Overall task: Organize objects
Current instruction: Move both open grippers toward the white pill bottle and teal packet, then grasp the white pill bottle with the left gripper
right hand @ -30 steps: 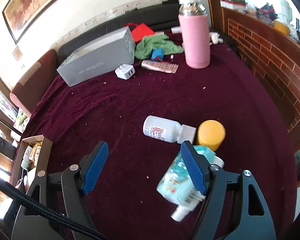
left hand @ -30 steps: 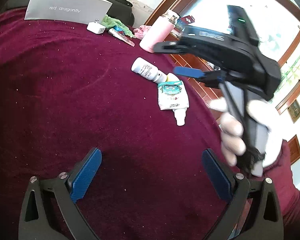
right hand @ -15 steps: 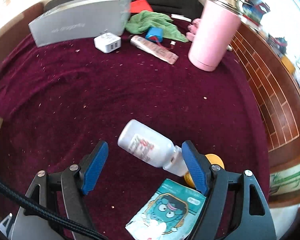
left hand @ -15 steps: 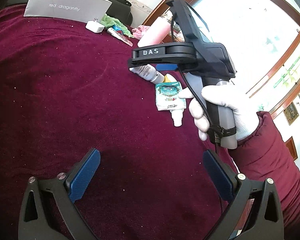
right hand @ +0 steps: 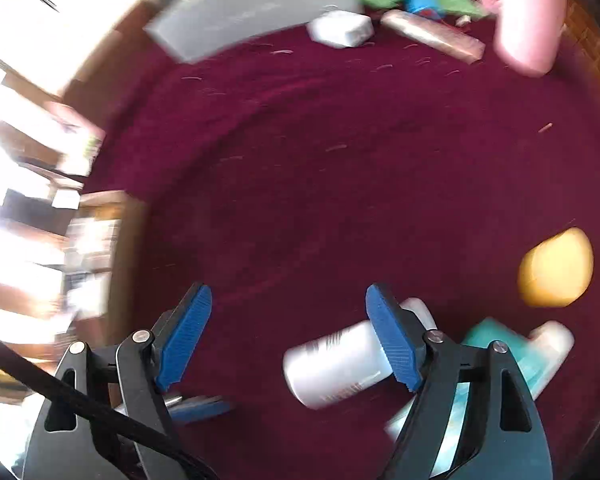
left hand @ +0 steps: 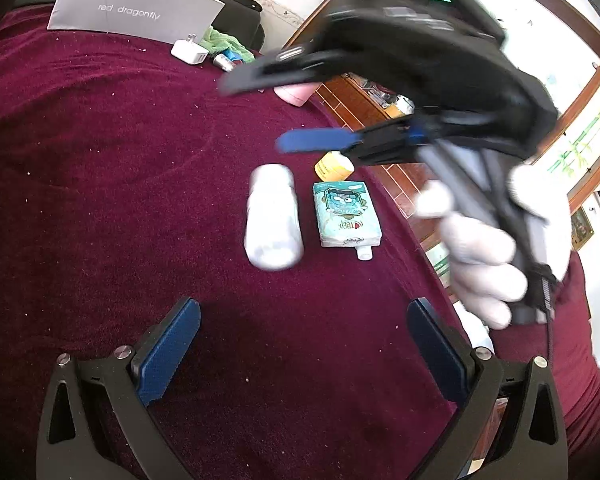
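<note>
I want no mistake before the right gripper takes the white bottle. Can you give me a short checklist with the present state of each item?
1. Right gripper empty: ok, jaws opening, nothing between the pads.
2. White bottle free on the cloth: ok, lying on its side.
3. Bottle centred between the jaws: not ok, it lies partly behind the right finger.
4. Teal pouch apart from the bottle: ok.
5. Left gripper out of the way: ok, open and empty.
6. Bottle cap closed: cannot tell.

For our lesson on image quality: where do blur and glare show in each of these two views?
Left wrist view: the right gripper is smeared with motion, the white bottle soft, the window glaring white. Right wrist view: nearly everything streaks, the grey box and yellow cap too, with blown-out light at left; only its own fingers stay sharp.
</note>
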Demonstrator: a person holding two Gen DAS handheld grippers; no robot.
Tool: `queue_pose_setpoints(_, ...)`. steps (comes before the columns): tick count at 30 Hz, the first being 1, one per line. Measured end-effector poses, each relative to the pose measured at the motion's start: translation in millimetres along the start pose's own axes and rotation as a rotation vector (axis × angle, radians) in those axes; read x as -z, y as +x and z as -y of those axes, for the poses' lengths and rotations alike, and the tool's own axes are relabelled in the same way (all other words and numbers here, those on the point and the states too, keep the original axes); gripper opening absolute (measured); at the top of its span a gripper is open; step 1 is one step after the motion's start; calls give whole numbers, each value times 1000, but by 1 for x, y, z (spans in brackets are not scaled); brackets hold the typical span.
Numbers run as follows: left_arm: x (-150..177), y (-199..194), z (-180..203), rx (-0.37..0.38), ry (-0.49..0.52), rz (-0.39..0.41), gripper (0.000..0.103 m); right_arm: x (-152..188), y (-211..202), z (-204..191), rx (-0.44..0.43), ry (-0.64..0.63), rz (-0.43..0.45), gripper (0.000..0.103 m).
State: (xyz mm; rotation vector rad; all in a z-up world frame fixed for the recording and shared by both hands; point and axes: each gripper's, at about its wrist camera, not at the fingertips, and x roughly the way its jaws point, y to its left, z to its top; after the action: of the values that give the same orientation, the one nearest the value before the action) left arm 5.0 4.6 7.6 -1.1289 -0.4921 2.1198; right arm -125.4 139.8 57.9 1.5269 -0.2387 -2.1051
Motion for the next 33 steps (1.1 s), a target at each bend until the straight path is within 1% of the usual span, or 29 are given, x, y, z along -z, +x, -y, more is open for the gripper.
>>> queue_pose_setpoints(2,0,-1,0,2,0,-1,100,10,-27,5,24,32,99,80)
queue_pose_setpoints(4,0,-1,0,3,-1,-1,100,23,-46,18,84,89,173,80)
queue_pose_setpoints(6,0,-1,-1,8,-2,-3,100,34,-56,31,117,132,214,80)
queue_pose_setpoints(8,0,-2,-1,12,-4,-4,100,50,-68,47,164,180,286,80)
queue_pose_setpoints(12,1,-1,0,11,-10,-4,100,81,-80,67,256,248,423,80)
queue_pose_setpoints(16,1,-1,0,7,-10,2,100,85,-76,80,292,278,500,80)
queue_pose_setpoints(19,1,-1,-1,18,-18,-5,100,89,-71,86,306,287,546,79)
queue_pose_setpoints(21,-1,0,-1,12,-30,-20,100,94,-67,90,312,282,561,79)
queue_pose_setpoints(22,-2,0,-2,3,-52,-27,100,96,-65,93,314,284,544,79)
queue_pose_setpoints(23,-7,0,-3,-10,-111,-42,100,95,-66,95,291,287,540,79)
queue_pose_setpoints(25,-19,4,-8,-29,-194,-67,100,98,-72,99,262,297,565,79)
queue_pose_setpoints(26,-23,5,-8,-50,-204,-62,100,99,-74,100,256,301,569,80)
queue_pose_setpoints(27,-30,7,-8,-86,-200,-50,100,99,-74,102,241,307,569,80)
queue_pose_setpoints(28,-37,11,-7,-138,-188,-40,100,100,-75,105,206,323,566,80)
queue_pose_setpoints(30,-47,20,-5,-180,-184,-48,99,102,-75,109,178,344,562,80)
queue_pose_setpoints(32,-55,36,2,-259,-152,-61,99,103,-74,114,148,371,551,80)
queue_pose_setpoints(33,-58,44,4,-287,-135,-62,98,104,-73,116,135,383,547,80)
